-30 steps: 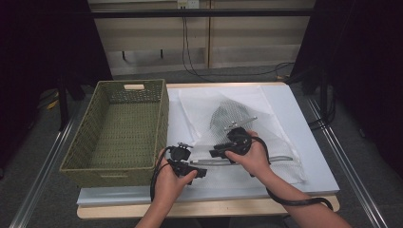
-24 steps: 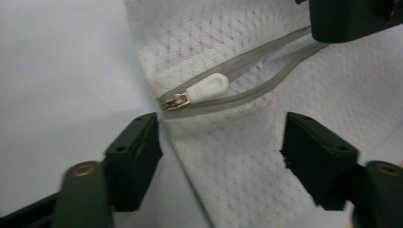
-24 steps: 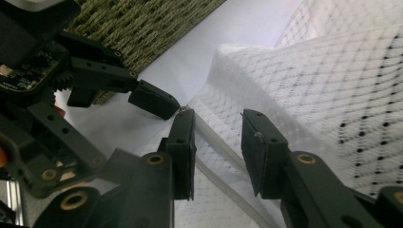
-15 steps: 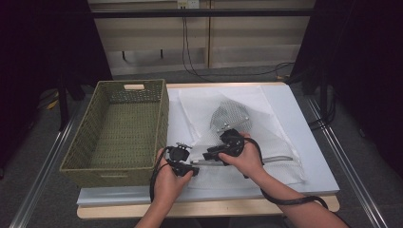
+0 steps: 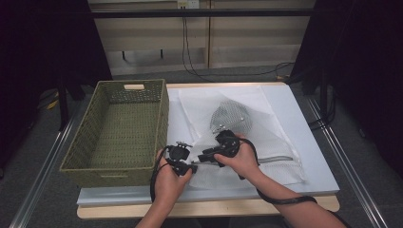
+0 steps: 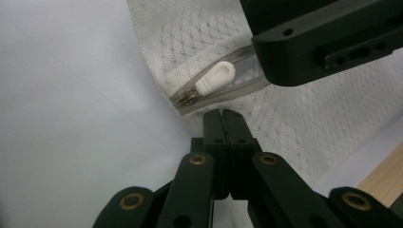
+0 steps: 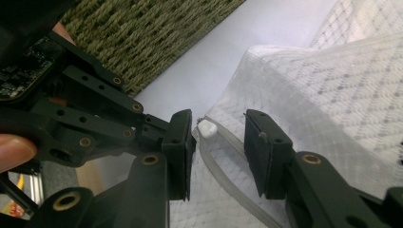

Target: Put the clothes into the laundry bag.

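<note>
Since the earlier frame, the left tool has been closing its jaws, and now they are pressed together on the edge of the white mesh laundry bag, just below the white zipper pull. Meanwhile the right tool stands partly open, with the zipper pull and the zipper track between its jaws, untouched. Under the bag is a white desk, beside a green woven basket. Behind it the room is dark, with cables on the floor.
</note>
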